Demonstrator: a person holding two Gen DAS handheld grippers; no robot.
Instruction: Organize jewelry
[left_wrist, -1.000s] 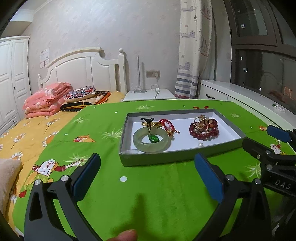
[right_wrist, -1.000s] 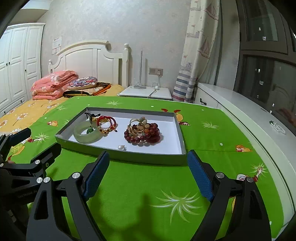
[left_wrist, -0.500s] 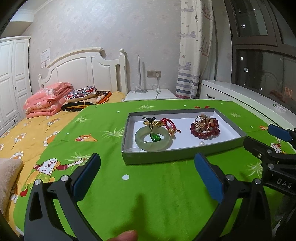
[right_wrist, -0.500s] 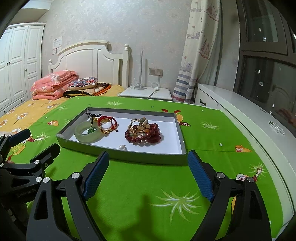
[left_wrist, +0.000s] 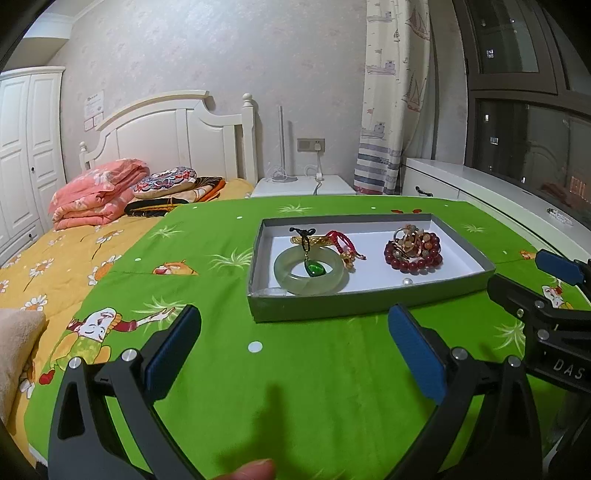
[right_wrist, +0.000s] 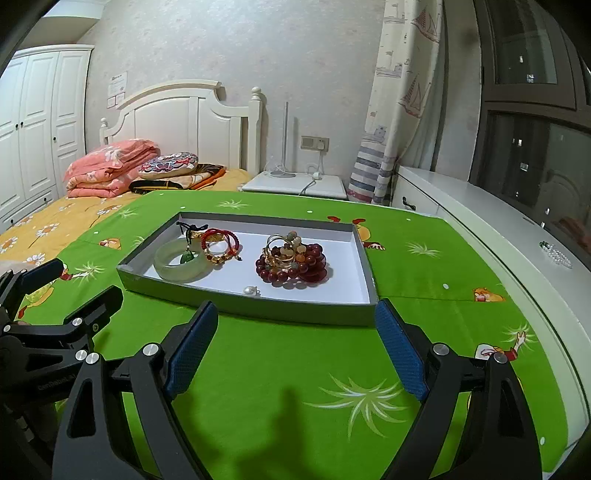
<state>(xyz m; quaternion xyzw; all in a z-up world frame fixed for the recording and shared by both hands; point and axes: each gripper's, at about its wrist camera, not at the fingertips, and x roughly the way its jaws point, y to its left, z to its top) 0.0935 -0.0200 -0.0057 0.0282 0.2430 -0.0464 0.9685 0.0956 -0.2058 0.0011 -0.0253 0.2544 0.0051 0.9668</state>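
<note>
A grey tray (left_wrist: 369, 302) (right_wrist: 258, 306) with a white floor sits on the green cloth. In it lie a pale jade bangle (left_wrist: 291, 275) (right_wrist: 166, 264) with a green pendant (left_wrist: 314, 268) on it, a red cord bracelet (left_wrist: 341, 240) (right_wrist: 221, 245), a dark red bead bracelet with gold rings (left_wrist: 413, 249) (right_wrist: 291, 264) and a small pearl (left_wrist: 407, 282) (right_wrist: 249, 291). My left gripper (left_wrist: 295, 347) is open and empty just before the tray's near wall. My right gripper (right_wrist: 295, 343) is open and empty, also just before the tray.
The green cloth (left_wrist: 295, 387) covers a table beside a bed with yellow bedding (left_wrist: 55, 251) and folded quilts (left_wrist: 96, 194). A white nightstand (right_wrist: 295, 184) and a white window ledge (right_wrist: 517, 236) with a bead string (right_wrist: 557, 254) lie behind and to the right.
Both grippers have drawn back slightly from the tray, and the left view has shifted a little leftward. The jewelry has not moved and both grippers stay open.
</note>
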